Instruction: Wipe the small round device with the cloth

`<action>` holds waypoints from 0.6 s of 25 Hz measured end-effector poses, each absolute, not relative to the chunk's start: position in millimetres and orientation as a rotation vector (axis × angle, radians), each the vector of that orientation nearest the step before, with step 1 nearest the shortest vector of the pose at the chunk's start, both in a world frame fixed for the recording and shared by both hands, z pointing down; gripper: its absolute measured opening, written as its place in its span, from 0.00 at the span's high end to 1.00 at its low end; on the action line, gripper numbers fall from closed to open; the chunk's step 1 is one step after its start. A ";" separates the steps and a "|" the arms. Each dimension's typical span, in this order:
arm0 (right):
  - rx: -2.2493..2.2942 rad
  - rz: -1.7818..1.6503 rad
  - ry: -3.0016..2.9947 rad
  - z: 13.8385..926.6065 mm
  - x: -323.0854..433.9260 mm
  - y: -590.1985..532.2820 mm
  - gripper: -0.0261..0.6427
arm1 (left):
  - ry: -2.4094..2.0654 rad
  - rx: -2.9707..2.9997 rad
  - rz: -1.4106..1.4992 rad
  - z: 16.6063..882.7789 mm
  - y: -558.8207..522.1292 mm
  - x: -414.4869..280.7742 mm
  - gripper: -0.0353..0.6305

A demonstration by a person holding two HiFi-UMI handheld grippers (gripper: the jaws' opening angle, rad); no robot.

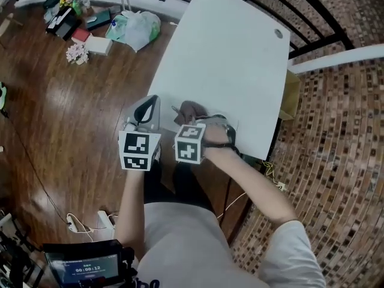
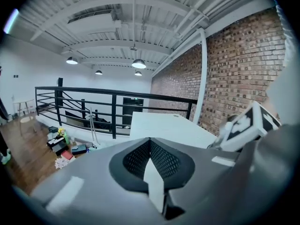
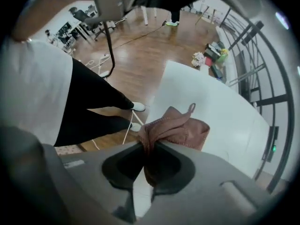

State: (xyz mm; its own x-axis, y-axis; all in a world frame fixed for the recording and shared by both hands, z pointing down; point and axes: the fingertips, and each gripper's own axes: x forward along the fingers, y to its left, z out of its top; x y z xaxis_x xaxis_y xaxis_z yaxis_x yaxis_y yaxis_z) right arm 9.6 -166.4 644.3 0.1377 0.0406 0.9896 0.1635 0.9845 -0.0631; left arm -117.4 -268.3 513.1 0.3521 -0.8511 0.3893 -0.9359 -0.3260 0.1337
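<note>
The pink cloth (image 3: 176, 128) was bunched and pinched fast between the right gripper's (image 3: 146, 146) closed jaws, its loose folds spilling out over the near edge of the white table (image 1: 228, 59). A small round grey thing (image 1: 278, 33) lay well apart, at the table's far corner. Just beside the right gripper, the left gripper (image 2: 150, 142) had its jaws pressed together on nothing, off the table's near-left edge.
</note>
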 end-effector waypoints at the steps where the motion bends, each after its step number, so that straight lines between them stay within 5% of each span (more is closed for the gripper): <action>1: -0.097 -0.098 -1.467 647.6 9.6 -160.2 0.91 | -1.574 2.296 0.352 511.2 -270.1 -116.8 0.92; 15: 0.836 0.477 -1.728 654.4 177.8 -176.2 0.91 | -1.407 2.464 0.406 496.6 -277.6 -63.8 0.92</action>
State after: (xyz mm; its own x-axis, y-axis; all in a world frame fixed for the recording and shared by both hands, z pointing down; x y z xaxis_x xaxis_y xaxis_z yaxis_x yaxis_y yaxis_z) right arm 177.8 -176.2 654.4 -0.1468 -0.2941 0.9444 -0.7372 0.6691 0.0938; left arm -63.8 -277.6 496.6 0.4881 -0.7894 0.3724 -0.8664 -0.4899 0.0971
